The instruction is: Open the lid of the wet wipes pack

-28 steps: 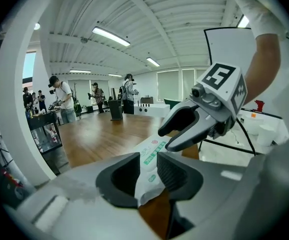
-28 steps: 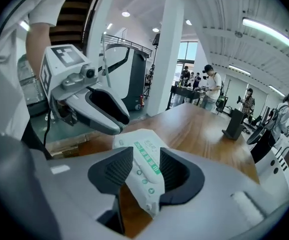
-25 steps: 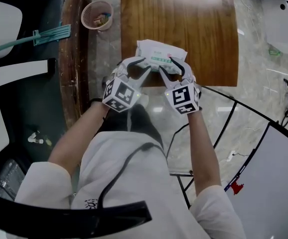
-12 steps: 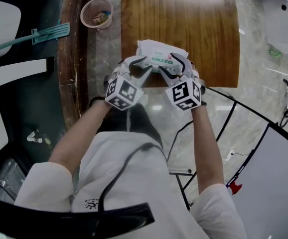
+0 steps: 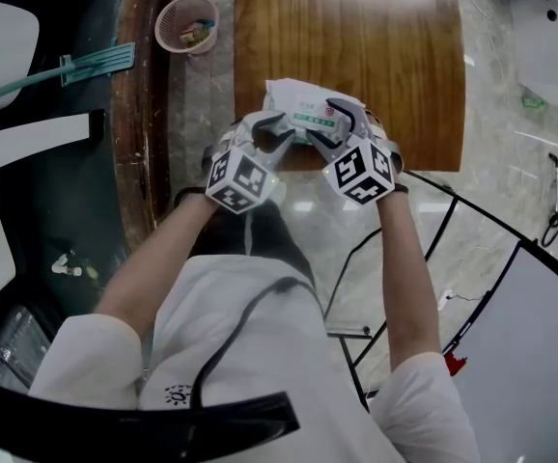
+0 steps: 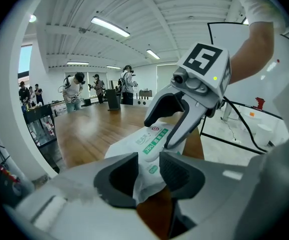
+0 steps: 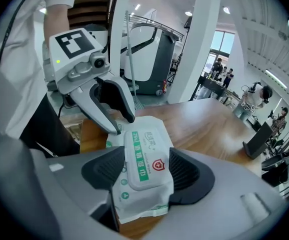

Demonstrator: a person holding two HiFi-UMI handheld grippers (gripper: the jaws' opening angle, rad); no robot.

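Left of the pack (image 5: 303,99), a basket (image 5: 187,25) sits well apart. The left gripper (image 6: 149,170) is open around the pack's corner. The right gripper (image 7: 143,173) is opening astride its closed lid (image 7: 142,156). Unheld at the near edge of the surface (image 5: 356,37), the pack could slide off when the lid is pried.

I am working in a large open hall set up as a robotics lab.
In the left gripper view, a white ribbed ceiling (image 6: 184,4) with strip lights (image 6: 110,27) spans the top, and several people (image 6: 73,90) stand at centre left. The right gripper view shows a big white machine (image 7: 149,49) beside a column (image 7: 202,44) at upper centre. In the head view, a wooden table (image 5: 347,56) at the top stands on a polished stone floor (image 5: 482,230).
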